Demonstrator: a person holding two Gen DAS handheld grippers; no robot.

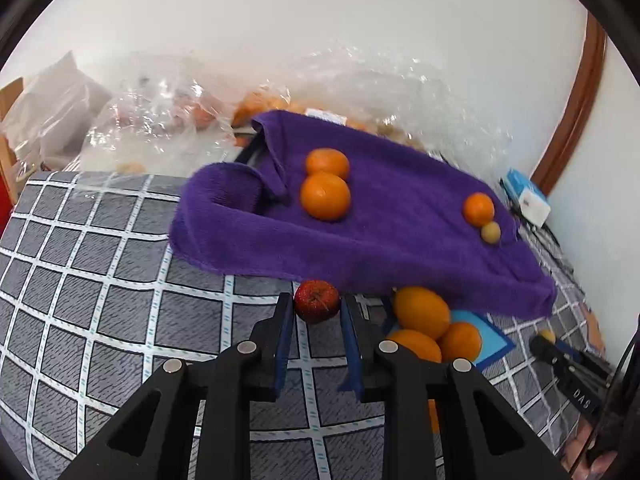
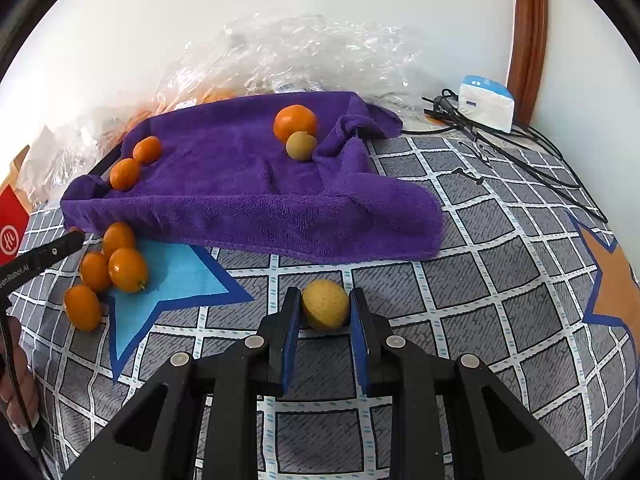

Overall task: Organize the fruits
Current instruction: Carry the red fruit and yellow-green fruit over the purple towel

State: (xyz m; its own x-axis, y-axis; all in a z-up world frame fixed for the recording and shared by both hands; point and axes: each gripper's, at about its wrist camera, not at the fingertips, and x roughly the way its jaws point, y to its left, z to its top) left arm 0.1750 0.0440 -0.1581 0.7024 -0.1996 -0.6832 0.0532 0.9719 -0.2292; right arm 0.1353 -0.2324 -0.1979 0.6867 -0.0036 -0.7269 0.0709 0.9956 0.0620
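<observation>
- Nearest us in the left wrist view, our left gripper (image 1: 317,306) has its jaws pinching a small red fruit (image 1: 317,300) between the blue pads, just in front of the near edge of a purple towel (image 1: 400,232).
- Nearest us in the right wrist view, our right gripper (image 2: 325,305) has its jaws pinching a round yellow fruit (image 2: 325,304), which sits low over the bedspread.
- Everything lies on a grey bedspread (image 2: 480,280) with a white grid; it looks like a bed rather than a counter, and a blue star (image 2: 168,280) is printed on it.
- The towel is spread across the back of the bedspread, rumpled at its corners.
- On the towel we see two oranges (image 1: 326,184) touching each other towards one end, and a third orange (image 2: 295,122) touching a small greenish-brown fruit (image 2: 301,145) towards the other.
- A cluster of oval oranges (image 2: 120,264) lies on the bedspread in front of the towel, at the edge of the blue star and partly on it; we count four in the right wrist view.
- Behind the towel, crumpled clear plastic bags (image 2: 312,52) lie against a white wall, with more orange fruit showing dimly through them.
- A white and blue box (image 2: 486,102) and black cables (image 2: 520,152) lie at the far corner, beside a brown wooden frame (image 2: 528,40).
</observation>
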